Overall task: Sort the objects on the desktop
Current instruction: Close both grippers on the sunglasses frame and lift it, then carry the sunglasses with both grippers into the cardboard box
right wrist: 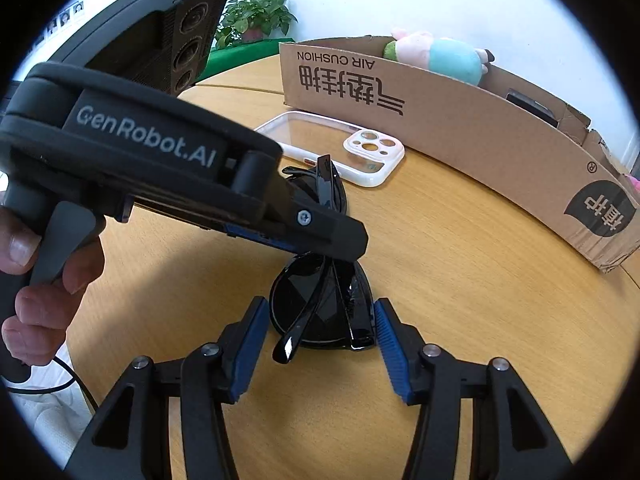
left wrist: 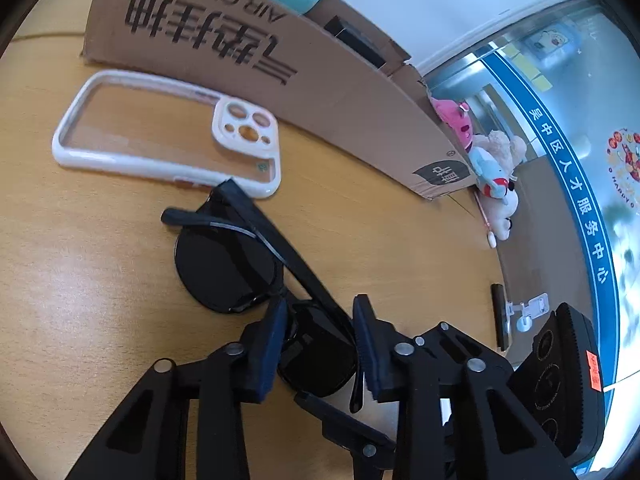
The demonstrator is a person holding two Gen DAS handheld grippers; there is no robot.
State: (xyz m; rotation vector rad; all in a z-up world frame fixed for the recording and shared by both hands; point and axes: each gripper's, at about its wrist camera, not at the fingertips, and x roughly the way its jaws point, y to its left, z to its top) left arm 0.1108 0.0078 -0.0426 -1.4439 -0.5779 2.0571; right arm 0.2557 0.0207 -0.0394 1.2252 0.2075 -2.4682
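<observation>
Black folded sunglasses (left wrist: pixel 228 268) lie on the wooden table (left wrist: pixel 80 280). My left gripper (left wrist: pixel 320 320) is shut on the sunglasses at their near lens and bridge. In the right wrist view the sunglasses (right wrist: pixel 324 312) sit between the blue pads of my right gripper (right wrist: pixel 318 320), which is open around the near lens without touching it. The left gripper (right wrist: pixel 336 240) crosses that view from the left, clamped on the middle of the sunglasses. A clear phone case with a white rim (left wrist: pixel 168 132) lies just behind them; it also shows in the right wrist view (right wrist: pixel 340 148).
A long cardboard box (right wrist: pixel 460 132) stands behind the phone case, with a plush toy (right wrist: pixel 436 54) inside. More plush toys (left wrist: pixel 492 168) lie at the box's end. A potted plant (right wrist: pixel 256 16) stands at the back. The table edge (left wrist: pixel 496 260) curves away on the right.
</observation>
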